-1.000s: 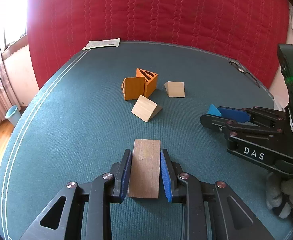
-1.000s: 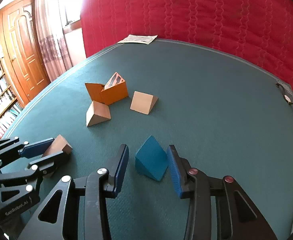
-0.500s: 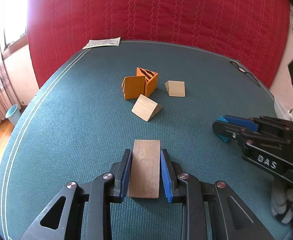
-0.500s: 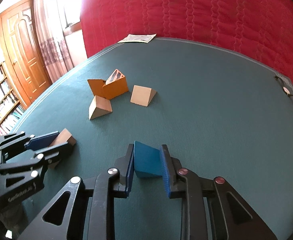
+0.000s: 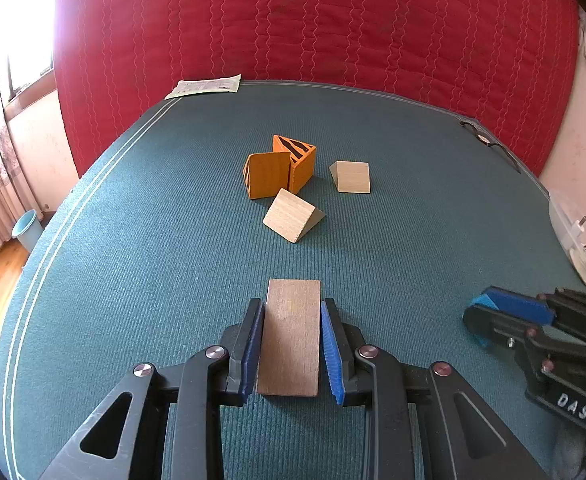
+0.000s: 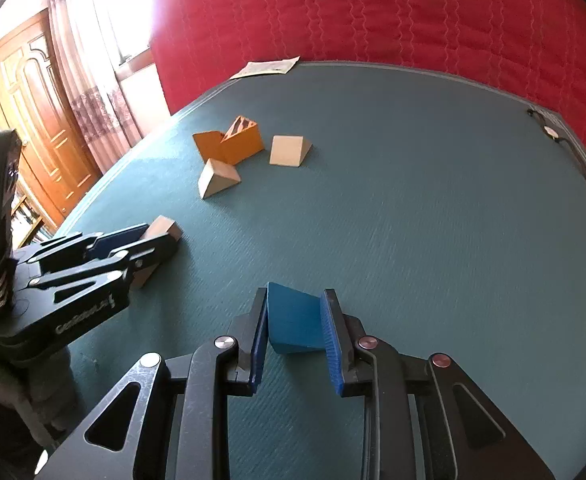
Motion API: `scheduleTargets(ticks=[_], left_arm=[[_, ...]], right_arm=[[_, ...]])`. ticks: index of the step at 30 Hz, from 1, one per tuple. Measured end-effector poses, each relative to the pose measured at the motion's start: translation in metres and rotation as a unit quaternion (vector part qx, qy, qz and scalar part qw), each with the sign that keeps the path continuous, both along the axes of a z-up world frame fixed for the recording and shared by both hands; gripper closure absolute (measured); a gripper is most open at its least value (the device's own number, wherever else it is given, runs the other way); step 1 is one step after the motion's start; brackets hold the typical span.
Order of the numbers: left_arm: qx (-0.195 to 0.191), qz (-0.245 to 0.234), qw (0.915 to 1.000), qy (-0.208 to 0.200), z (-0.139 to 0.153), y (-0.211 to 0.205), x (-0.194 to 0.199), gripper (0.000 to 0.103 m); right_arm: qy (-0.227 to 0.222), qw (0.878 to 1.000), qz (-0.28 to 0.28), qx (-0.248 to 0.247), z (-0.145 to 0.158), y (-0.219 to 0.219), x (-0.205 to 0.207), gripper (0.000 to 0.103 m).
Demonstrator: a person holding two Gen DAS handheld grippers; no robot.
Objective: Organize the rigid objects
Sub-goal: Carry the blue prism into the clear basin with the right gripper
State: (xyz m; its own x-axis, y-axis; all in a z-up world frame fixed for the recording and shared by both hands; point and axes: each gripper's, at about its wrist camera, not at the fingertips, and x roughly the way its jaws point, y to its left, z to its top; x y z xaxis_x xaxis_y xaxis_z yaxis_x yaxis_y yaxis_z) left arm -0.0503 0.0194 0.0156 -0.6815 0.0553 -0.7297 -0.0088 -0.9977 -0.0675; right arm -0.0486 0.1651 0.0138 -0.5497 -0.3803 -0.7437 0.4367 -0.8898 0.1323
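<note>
Taking the striped wedge (image 5: 298, 160) as the landmark: on the surface (image 5: 133, 280), a second wedge (image 5: 268, 175) touches its left side, a pale wedge (image 5: 351, 176) lies apart to its right, and another pale wedge (image 5: 291, 220) lies just before it. Further before it, a flat block (image 5: 291, 336) sits between the left claw (image 5: 291, 350) fingers. A paper sheet (image 5: 205, 87) lies well behind, at the surface's far edge

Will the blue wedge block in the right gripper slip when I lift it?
The blue wooden wedge block looks rigid and probably light. Its sloped faces taper, so it may twist or squeeze out of the right gripper, whose jaws grip it off-square.
</note>
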Motion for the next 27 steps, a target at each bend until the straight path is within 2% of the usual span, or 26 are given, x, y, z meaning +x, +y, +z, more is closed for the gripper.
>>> scheduleTargets(ticks=[13, 27], left_arm=[[-0.001, 0.001, 1.0000, 0.000, 0.000, 0.000, 0.000, 0.073], [-0.002, 0.001, 1.0000, 0.001, -0.001, -0.006, -0.001, 0.073]], right_arm=[[-0.032, 0.999, -0.026, -0.027, -0.002, 0.024, 0.030, 0.072], [-0.021, 0.999, -0.023, -0.022, 0.000, 0.038, 0.046, 0.070]])
